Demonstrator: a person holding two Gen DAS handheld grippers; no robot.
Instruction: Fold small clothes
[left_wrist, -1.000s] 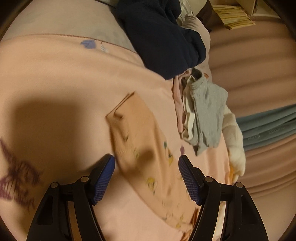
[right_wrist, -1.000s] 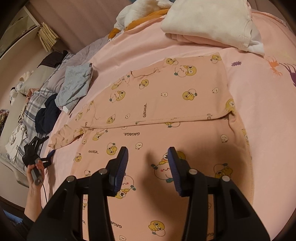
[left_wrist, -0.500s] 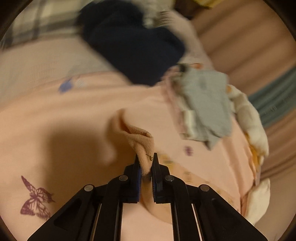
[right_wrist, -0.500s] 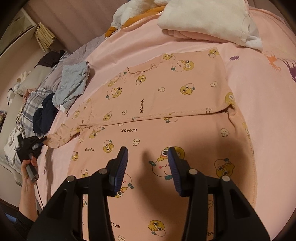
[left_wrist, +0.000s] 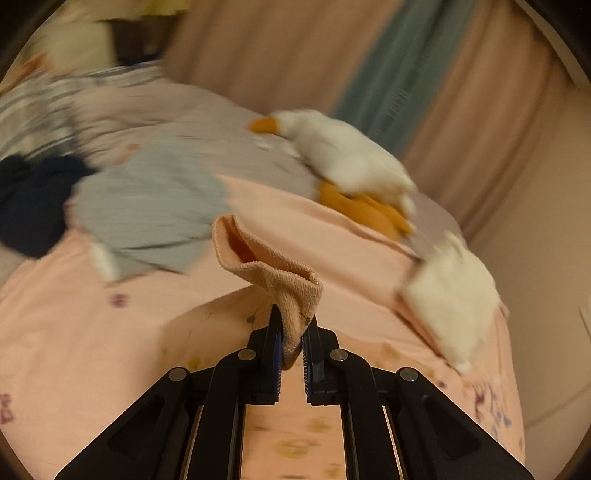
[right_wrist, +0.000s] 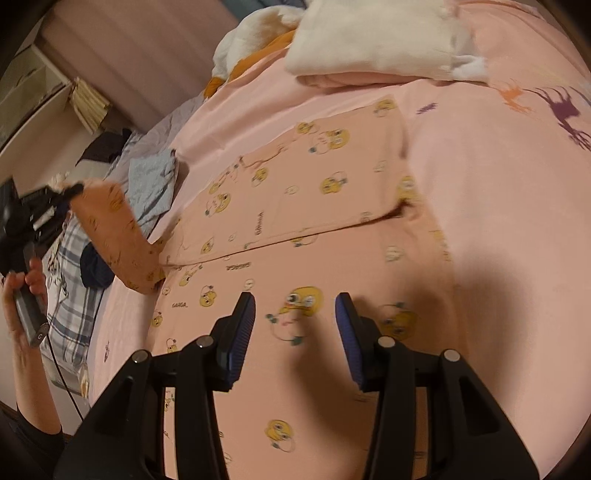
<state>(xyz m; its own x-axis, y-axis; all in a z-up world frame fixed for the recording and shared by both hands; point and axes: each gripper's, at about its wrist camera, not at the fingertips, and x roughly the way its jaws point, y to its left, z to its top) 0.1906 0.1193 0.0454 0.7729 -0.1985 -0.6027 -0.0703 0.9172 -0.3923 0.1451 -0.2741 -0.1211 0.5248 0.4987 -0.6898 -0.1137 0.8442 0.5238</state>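
Note:
A pink shirt (right_wrist: 314, 206) printed with yellow cartoon faces lies flat on the pink bedsheet (right_wrist: 498, 206), one side folded over its body. My left gripper (left_wrist: 293, 325) is shut on the shirt's sleeve cuff (left_wrist: 266, 266), which sticks up open-mouthed above the pads. In the right wrist view that sleeve (right_wrist: 118, 236) hangs lifted off the bed at the left, stretched up to the left gripper (right_wrist: 70, 192) held by a hand (right_wrist: 22, 295). My right gripper (right_wrist: 295, 314) hovers open over the shirt's lower body, nothing between its fingers.
A folded white cloth (right_wrist: 373, 40) lies beyond the shirt. A grey garment (left_wrist: 147, 210) and a navy one (left_wrist: 29, 206) sit at the left. A white and orange plush (left_wrist: 340, 155) lies near the curtains. A plaid blanket (right_wrist: 70, 306) covers the bed's left edge.
The left gripper closed on the sleeve cuff, then rose and swung with it, lifting the sleeve off the bed. The right gripper drifted slightly over the shirt and stayed open.

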